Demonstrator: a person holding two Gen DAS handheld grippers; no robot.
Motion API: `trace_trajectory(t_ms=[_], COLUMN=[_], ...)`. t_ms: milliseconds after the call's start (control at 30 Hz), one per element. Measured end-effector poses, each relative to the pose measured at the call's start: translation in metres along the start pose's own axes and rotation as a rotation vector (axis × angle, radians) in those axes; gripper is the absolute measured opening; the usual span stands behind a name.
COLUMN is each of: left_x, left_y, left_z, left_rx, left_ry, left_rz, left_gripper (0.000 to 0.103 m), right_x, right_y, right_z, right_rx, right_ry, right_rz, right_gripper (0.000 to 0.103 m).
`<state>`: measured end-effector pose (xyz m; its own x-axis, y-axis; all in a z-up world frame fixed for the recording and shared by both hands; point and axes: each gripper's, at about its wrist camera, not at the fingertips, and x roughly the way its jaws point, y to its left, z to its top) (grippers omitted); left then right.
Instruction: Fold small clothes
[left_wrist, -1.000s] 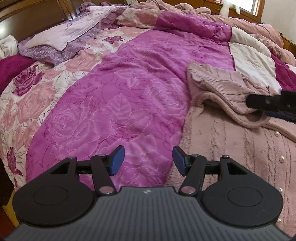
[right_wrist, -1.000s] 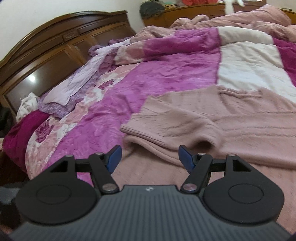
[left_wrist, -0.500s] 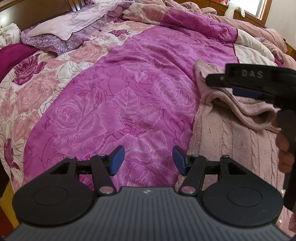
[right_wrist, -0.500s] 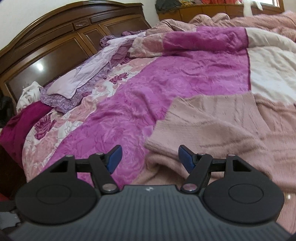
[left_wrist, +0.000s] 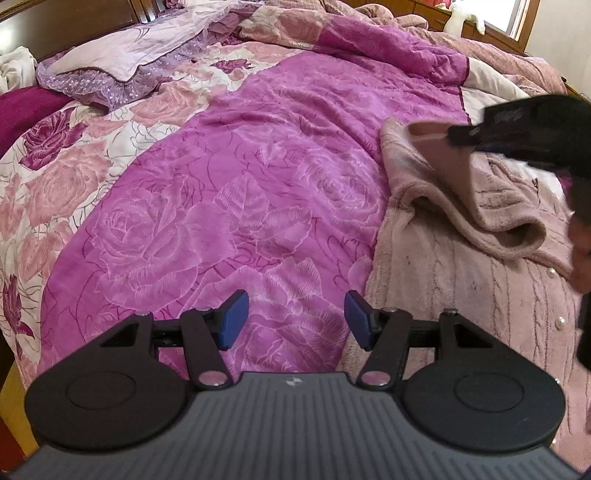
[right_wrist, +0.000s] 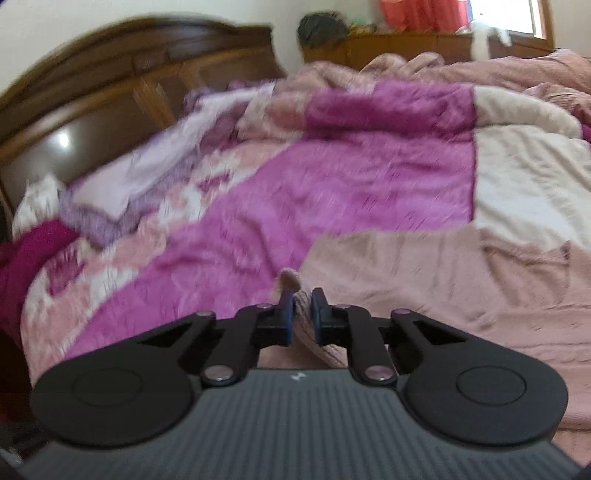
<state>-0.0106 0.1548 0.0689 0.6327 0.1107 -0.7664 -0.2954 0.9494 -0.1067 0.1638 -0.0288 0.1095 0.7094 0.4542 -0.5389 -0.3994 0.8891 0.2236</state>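
- A pink knitted cardigan (left_wrist: 480, 280) is spread on the bed, over a magenta rose-print quilt (left_wrist: 229, 206), presumably so that a flat surface is given for folding.
- A fold of the cardigan's sleeve edge (right_wrist: 301, 314) is pinched between the nearly closed blue pads of the right hand-held gripper (right_wrist: 302, 308); the grip is taken at the edge, probably so that the sleeve can be carried across the body of the garment.
- In the left wrist view, the sleeve (left_wrist: 443, 184) is seen lifted and draped from the right hand-held gripper (left_wrist: 476, 134), with its free part sagging onto the cabled front below.
- The left hand-held gripper (left_wrist: 295, 321) is held with its jaws wide apart and nothing between them, above the quilt just beside the cardigan's near edge; it is judged to be kept ready to pin or catch the hem.
- The right wrist view is blurred, so finer detail of the knit cannot be told.
- Pearl buttons (left_wrist: 559, 321) are visible along the front, which suggests the garment is laid face up.
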Motion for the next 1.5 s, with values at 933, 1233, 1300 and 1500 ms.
trace_trajectory(t_ms=[933, 1233, 1300, 1500], left_x=[0.015, 0.044, 0.05, 0.063], left_y=[-0.082, -0.107, -0.11, -0.111], left_z=[0.023, 0.044, 0.047, 0.05], left_rx=[0.196, 0.258, 0.262, 0.244], left_ry=[-0.034, -0.042, -0.038, -0.025], left_rz=[-0.041, -0.019, -0.013, -0.003], left_gripper=[0.065, 0.065, 0.065, 0.065], right_x=[-0.127, -0.153, -0.15, -0.112], right_y=[-0.237, -0.241, -0.243, -0.247], right_z=[-0.082, -0.083, -0.075, -0.068], right_rx=[0.467, 0.428, 0.407, 0.307], right_ry=[-0.075, -0.129, -0.122, -0.004], right_rz=[-0.378, -0.325, -0.319, -0.336], right_gripper=[0.015, 0.065, 0.065, 0.064])
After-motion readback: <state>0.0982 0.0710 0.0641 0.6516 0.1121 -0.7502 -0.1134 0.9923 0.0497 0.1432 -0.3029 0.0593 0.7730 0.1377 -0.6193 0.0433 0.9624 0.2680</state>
